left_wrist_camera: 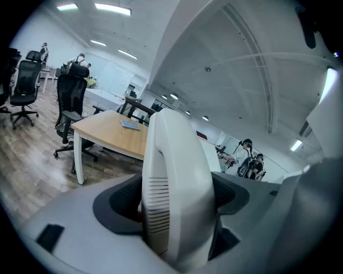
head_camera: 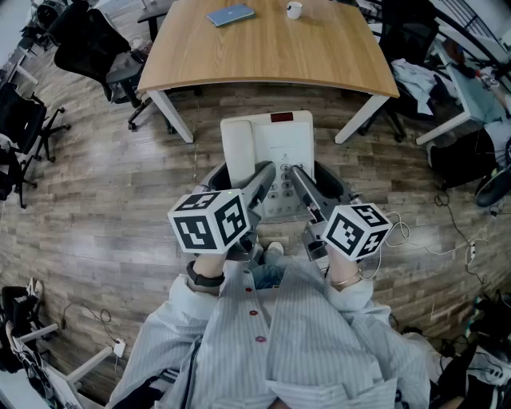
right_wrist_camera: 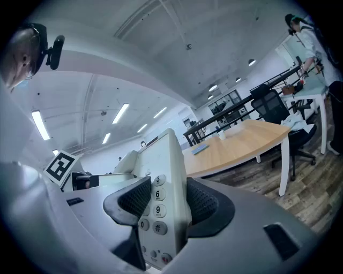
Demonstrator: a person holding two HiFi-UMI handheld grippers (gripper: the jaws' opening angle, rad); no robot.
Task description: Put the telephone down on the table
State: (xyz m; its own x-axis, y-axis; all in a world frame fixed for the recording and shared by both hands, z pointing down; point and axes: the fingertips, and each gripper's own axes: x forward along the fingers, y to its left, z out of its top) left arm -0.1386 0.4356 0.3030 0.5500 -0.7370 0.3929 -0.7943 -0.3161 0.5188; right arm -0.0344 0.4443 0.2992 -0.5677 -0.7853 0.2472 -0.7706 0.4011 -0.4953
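Holding the telephone (head_camera: pixel 267 156) between both claws, we stand on the near side of the table (head_camera: pixel 263 56). The phone is in the air above the wood-plank floor (head_camera: pixel 104 200), not on the tabletop. In the head view its far edge lies just short of the table's near edge, between the two table legs.

We have the left gripper (head_camera: pixel 263 177) clamped on the near end of the phone's left side, where the handset (left_wrist_camera: pixel 177 187) lies. In the left gripper view the rounded white handset, with its slotted grille, fills the gap, and both dark pads (left_wrist_camera: pixel 120 200) press on its sides.

We have the right gripper (head_camera: pixel 299 180) closed on the phone's right side at the keypad (right_wrist_camera: pixel 156 206). In the right gripper view the keys 3, 6, 9 and # show on the edge squeezed between the ribbed pads (right_wrist_camera: pixel 203 206). Both claws stand wide, each gripping the phone's body.

From above, the two grippers reach away from us and converge on the near part of the phone. Their marker cubes, the left (head_camera: pixel 209 220) and the right (head_camera: pixel 357 230), sit close to our striped shirt (head_camera: pixel 303 335).

On the far part of the table lie a blue notebook (head_camera: pixel 230 15) and a white cup (head_camera: pixel 295 9), well apart from the phone. A black office chair (head_camera: pixel 88 44) stands at the table's left end.
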